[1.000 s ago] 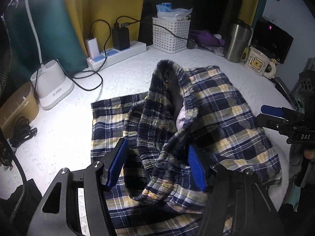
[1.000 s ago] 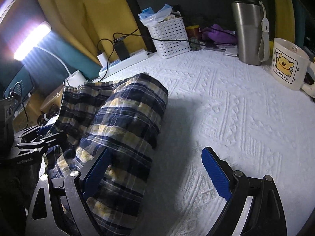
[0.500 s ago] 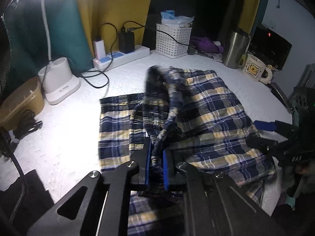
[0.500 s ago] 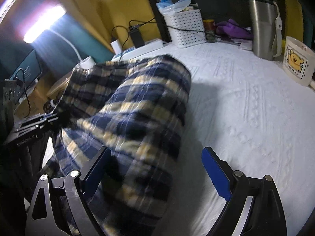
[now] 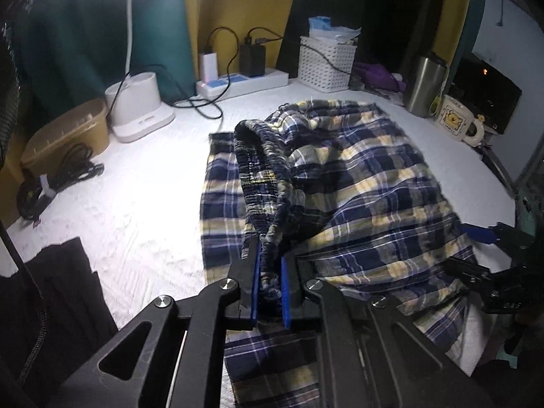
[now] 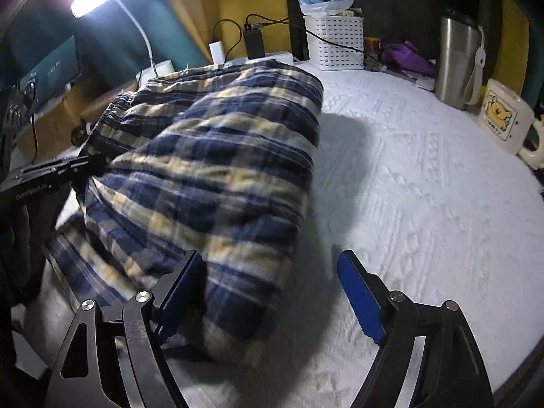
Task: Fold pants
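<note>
Both cameras ride just behind their grippers, angled steeply down at the white bedspread [image 5: 142, 210]. The left wrist view looks close over the plaid pants [image 5: 357, 183] from their left side, the right wrist view from their right; both share the white basket [image 6: 335, 46].

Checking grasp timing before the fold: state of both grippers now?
Left gripper: shut on the gathered waistband of the navy-and-yellow plaid pants.
Right gripper: open, jaws just been closing, pants edge between them, not gripped.
</note>
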Demonstrator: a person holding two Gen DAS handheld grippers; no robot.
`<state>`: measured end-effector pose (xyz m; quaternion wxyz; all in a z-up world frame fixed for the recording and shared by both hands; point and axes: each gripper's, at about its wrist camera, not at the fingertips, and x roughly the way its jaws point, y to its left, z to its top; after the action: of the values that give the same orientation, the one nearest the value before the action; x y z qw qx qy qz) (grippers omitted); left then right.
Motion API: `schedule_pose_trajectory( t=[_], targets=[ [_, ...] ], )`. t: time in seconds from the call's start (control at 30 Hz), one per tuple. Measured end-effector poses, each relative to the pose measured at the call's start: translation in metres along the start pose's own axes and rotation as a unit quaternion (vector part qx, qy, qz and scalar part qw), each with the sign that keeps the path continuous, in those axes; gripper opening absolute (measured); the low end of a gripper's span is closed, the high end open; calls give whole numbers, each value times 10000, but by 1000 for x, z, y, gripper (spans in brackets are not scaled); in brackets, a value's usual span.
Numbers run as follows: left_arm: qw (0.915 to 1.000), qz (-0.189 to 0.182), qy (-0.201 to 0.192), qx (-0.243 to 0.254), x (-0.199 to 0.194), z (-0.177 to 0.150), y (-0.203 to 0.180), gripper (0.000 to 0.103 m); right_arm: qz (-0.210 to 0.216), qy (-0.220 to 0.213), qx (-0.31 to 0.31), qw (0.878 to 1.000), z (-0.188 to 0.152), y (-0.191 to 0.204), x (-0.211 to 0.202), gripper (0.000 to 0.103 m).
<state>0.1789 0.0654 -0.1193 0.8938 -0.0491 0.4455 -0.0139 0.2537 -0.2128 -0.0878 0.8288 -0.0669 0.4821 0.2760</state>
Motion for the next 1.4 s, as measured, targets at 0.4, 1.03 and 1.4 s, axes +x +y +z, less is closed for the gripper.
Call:
schedule_pose_trajectory(
  t=[0.4,1.03,1.4],
  targets=[
    [9998,165,11,-98,0,-3,6,10,8,5,165,9999,-11,-13,-14,83],
    [9997,12,153,-172,-5,19,22,17,76,-200,479,9986,14,-36,-12,83],
    [9997,-19,-241,-91,-22,50,27,36,63,-358,525,9980,36,-42,-10,83]
  ],
)
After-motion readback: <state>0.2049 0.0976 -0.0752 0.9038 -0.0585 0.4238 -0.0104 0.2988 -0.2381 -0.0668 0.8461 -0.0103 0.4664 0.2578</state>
